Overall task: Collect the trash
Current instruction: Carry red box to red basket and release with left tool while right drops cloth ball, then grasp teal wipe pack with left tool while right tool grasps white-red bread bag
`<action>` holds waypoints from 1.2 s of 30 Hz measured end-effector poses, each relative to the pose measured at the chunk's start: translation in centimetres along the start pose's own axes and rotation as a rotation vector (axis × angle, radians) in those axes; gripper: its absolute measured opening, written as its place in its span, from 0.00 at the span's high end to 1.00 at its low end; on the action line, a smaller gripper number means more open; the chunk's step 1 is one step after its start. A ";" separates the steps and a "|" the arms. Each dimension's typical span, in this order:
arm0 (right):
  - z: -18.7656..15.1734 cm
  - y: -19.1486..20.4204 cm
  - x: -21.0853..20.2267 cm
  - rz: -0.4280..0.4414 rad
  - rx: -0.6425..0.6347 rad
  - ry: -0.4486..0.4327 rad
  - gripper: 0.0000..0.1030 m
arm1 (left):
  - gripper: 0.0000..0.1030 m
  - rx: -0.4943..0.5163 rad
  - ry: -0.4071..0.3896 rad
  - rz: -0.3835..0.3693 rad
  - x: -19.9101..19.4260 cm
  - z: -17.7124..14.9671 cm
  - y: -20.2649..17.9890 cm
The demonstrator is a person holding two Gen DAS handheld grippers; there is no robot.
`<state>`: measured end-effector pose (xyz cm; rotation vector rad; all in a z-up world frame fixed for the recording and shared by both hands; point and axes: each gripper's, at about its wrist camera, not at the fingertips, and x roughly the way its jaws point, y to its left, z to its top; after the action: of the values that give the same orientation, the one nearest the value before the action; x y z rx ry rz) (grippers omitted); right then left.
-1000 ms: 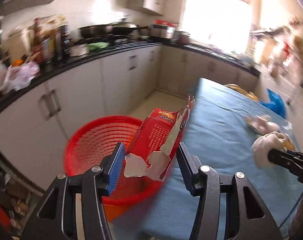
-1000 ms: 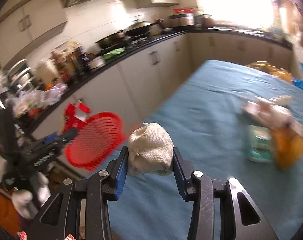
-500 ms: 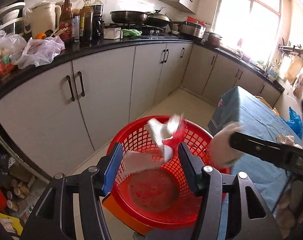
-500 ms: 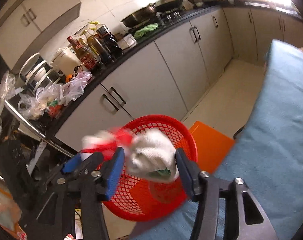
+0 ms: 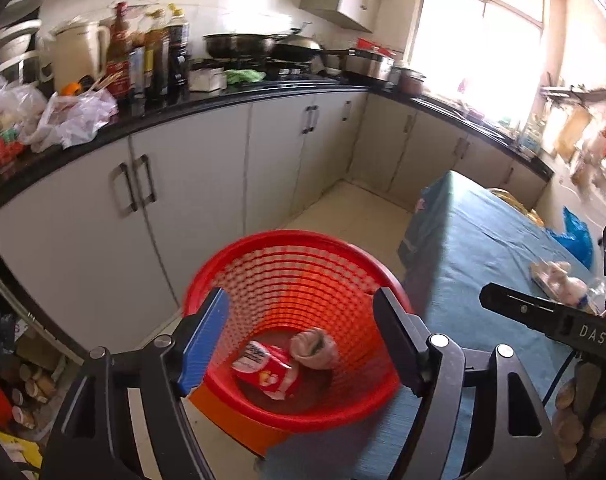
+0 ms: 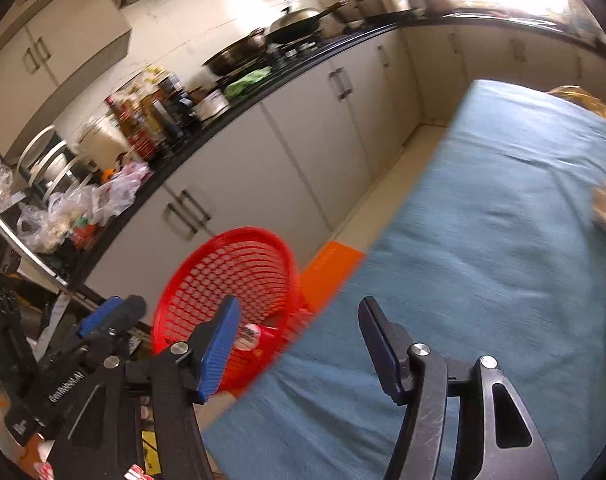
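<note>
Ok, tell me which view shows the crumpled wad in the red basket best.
The left wrist view: it looks straight down into the red basket, where the crumpled wad lies beside the red packet. The right wrist view sees the basket from the side; only a bit of the packet shows, not the wad.

Left claw [image 5: 299, 336], black frame with a blue pad on one finger: tilted downward, jaws opening, nothing between them. Right claw [image 6: 297, 344], same build: also angled downward, jaws opening, empty. Right claw's black finger enters left wrist view from the right.
</note>
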<state>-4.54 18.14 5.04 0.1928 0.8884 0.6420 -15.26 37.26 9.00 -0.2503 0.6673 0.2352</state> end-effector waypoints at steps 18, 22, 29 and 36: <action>-5.3 -16.8 -16.5 -0.300 0.198 -0.153 0.31 | 0.26 0.276 0.116 -0.304 0.5 -3.8 -21.9; -5.8 -20.1 -19.8 -0.363 0.239 -0.192 0.30 | 0.26 0.301 0.171 -0.353 1.8 -4.4 -25.7; -5.1 -26.0 -24.6 -0.520 0.270 -0.215 0.26 | 0.26 0.326 0.257 -0.379 5.0 -4.6 -30.0; -3.0 -31.2 -26.6 -0.625 0.245 -0.127 0.23 | 0.23 0.326 0.327 -0.415 8.4 -5.0 -33.2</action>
<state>-5.37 -22.85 7.86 0.1605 0.8433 -0.0608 -1.98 5.51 4.96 -0.1090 0.9457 -0.3183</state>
